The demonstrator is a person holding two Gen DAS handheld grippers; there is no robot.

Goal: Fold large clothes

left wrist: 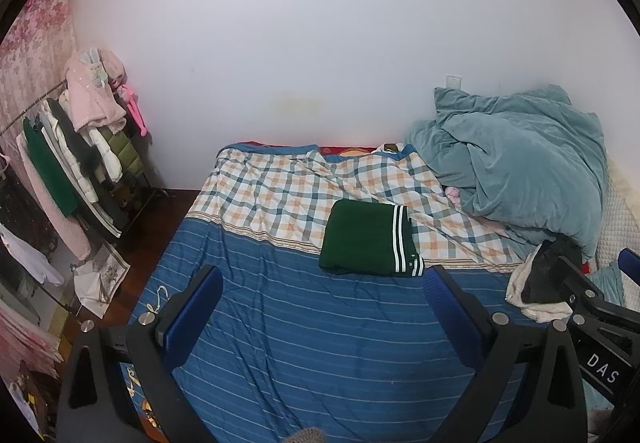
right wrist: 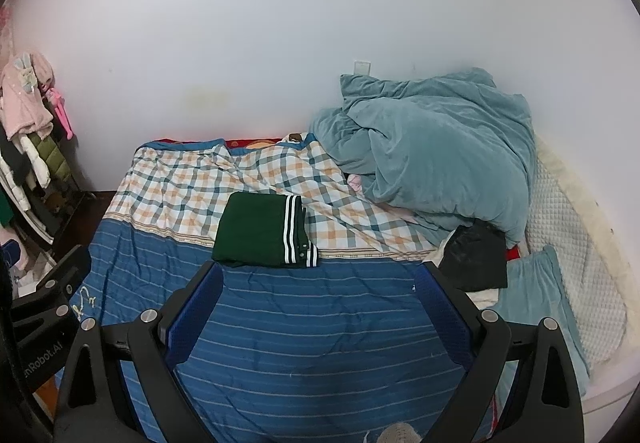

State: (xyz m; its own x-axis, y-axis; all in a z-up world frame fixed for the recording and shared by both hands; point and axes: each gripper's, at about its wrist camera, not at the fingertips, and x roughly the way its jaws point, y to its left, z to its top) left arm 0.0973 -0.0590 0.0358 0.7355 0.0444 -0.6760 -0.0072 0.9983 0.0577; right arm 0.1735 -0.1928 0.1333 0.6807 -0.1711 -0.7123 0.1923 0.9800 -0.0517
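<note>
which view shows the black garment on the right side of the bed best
The right wrist view: the black garment lies almost fully visible beside the teal quilt. In the left wrist view the black garment sits at the frame edge, partly hidden behind the right hand-held gripper.

A folded garment (left wrist: 370, 239) lies on the bed (left wrist: 304, 323), near its middle, across the seam where two covers meet. Behind it and to the right, a heaped duvet (left wrist: 520, 163) sits against the wall (left wrist: 320, 23). A dark cloth (right wrist: 476, 263) lies in front of that heap, right of the garment. A clothes rack (left wrist: 80, 147) stands on the floor left of the bed. Both grippers, left gripper (left wrist: 324, 307) and right gripper (right wrist: 318, 303), hang over the near part of the bed, jaws spread, side by side.
</note>
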